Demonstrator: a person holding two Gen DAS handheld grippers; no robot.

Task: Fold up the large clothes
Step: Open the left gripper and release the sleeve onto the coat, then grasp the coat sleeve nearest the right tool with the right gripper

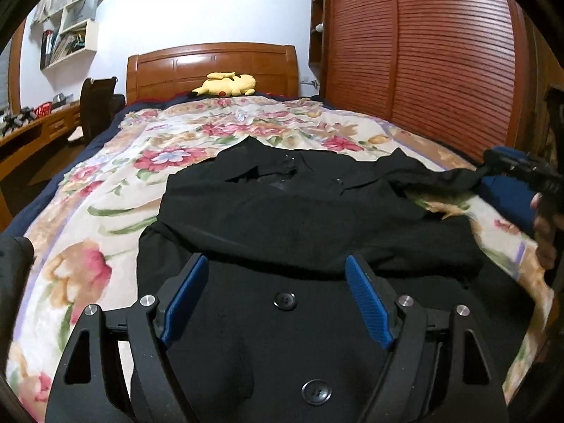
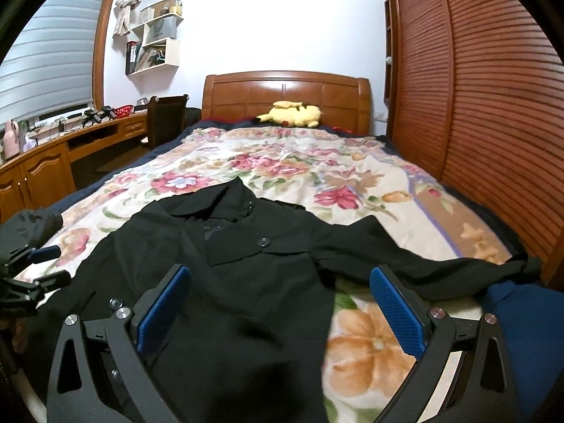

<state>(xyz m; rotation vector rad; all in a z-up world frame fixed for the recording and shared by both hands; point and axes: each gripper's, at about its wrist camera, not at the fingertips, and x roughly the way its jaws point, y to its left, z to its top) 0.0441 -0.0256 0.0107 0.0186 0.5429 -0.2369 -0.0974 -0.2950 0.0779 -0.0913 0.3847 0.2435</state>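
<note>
A large black coat (image 1: 299, 218) with buttons lies on the floral bedspread (image 1: 105, 183), collar toward the headboard. Its left side looks folded over the body. Its right sleeve (image 2: 440, 268) stretches out to the right edge of the bed. My left gripper (image 1: 276, 264) is open and empty, just above the coat's lower front. My right gripper (image 2: 282, 275) is open and empty, over the coat's right side and the bedspread (image 2: 370, 183). The right gripper also shows at the far right of the left wrist view (image 1: 518, 169), near the sleeve end. The left gripper shows at the left edge of the right wrist view (image 2: 46, 264).
A yellow plush toy (image 2: 292, 114) lies by the wooden headboard (image 2: 285, 91). A slatted wooden wardrobe (image 2: 486, 105) runs along the right of the bed. A desk (image 2: 53, 155) and a dark chair (image 2: 165, 120) stand to the left. A blue cloth (image 2: 521, 320) lies at the right.
</note>
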